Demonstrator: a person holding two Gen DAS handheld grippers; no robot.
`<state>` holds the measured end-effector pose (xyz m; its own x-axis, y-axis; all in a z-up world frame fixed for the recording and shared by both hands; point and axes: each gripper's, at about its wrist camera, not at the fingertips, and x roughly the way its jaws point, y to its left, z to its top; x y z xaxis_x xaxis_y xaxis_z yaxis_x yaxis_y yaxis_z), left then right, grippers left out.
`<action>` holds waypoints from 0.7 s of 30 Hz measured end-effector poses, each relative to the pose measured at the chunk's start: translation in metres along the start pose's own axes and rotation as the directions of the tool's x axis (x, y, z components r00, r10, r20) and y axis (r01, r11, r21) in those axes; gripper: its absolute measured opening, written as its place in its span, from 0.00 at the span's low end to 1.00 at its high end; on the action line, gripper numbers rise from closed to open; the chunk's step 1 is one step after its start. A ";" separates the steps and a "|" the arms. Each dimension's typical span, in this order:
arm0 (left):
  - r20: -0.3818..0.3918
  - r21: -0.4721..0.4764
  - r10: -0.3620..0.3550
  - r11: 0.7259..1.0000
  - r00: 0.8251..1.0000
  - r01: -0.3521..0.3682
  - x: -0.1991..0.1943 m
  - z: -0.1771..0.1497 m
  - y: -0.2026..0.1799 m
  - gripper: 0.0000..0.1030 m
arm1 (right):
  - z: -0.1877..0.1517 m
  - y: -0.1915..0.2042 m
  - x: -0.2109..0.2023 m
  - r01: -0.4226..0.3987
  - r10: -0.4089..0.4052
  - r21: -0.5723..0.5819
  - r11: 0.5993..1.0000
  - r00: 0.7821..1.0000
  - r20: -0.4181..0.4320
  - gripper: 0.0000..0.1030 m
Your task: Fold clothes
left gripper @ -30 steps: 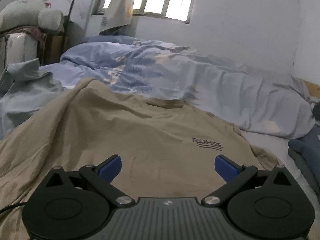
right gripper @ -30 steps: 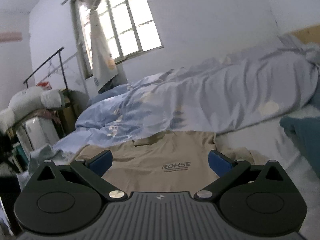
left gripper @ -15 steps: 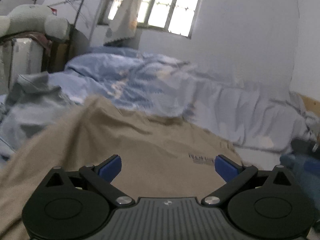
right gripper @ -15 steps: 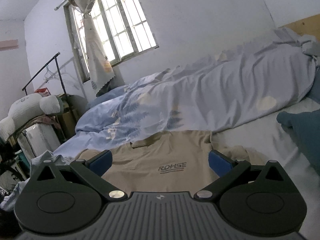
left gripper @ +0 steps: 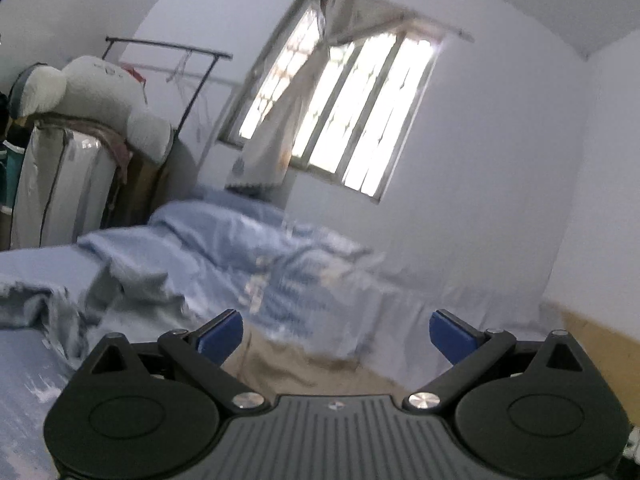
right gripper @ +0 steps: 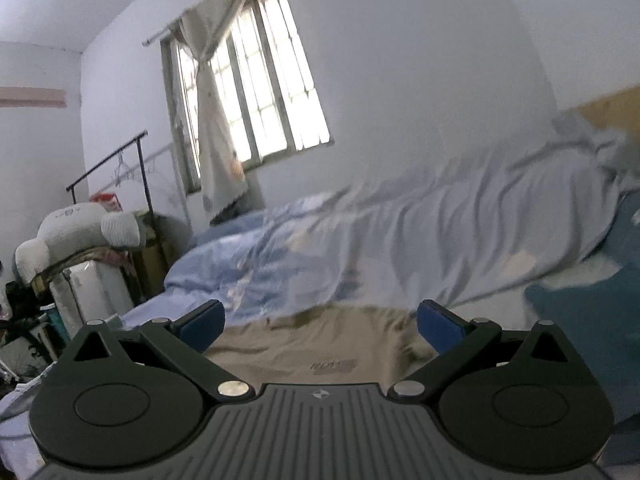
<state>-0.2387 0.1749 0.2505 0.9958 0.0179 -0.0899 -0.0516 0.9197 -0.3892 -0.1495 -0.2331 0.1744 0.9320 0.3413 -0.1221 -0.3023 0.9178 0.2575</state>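
A tan T-shirt (right gripper: 320, 344) with a dark chest logo lies flat on the bed, low in the right wrist view. In the left wrist view only a blurred strip of the tan T-shirt (left gripper: 304, 364) shows between the blue pads. My left gripper (left gripper: 336, 332) is open, raised above the shirt, holding nothing. My right gripper (right gripper: 320, 322) is also open and empty, pointing over the shirt toward the wall.
A rumpled pale blue duvet (right gripper: 360, 248) runs along the wall behind the shirt. A dark blue garment (right gripper: 592, 304) lies at the right. A grey-blue cloth (left gripper: 48, 304) sits left. A plush toy (left gripper: 92, 92) tops a cabinet (left gripper: 60, 188) under a clothes rail (left gripper: 168, 46).
Both grippers have tilted upward and pulled back, so the window and wall now fill the views and the shirt has slid low. Both stayed open.
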 end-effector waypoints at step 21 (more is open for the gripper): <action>0.166 -0.080 -0.136 0.985 0.977 0.150 -0.088 0.118 -0.028 1.00 | 0.064 -0.052 -0.176 -0.036 0.014 0.144 0.989 0.988 0.155 1.00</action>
<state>-0.3159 0.1934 0.3778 0.9923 -0.0424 0.1168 0.0928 0.8778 -0.4700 -0.2853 -0.3543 0.2439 0.9475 0.3183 0.0313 -0.3040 0.8658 0.3974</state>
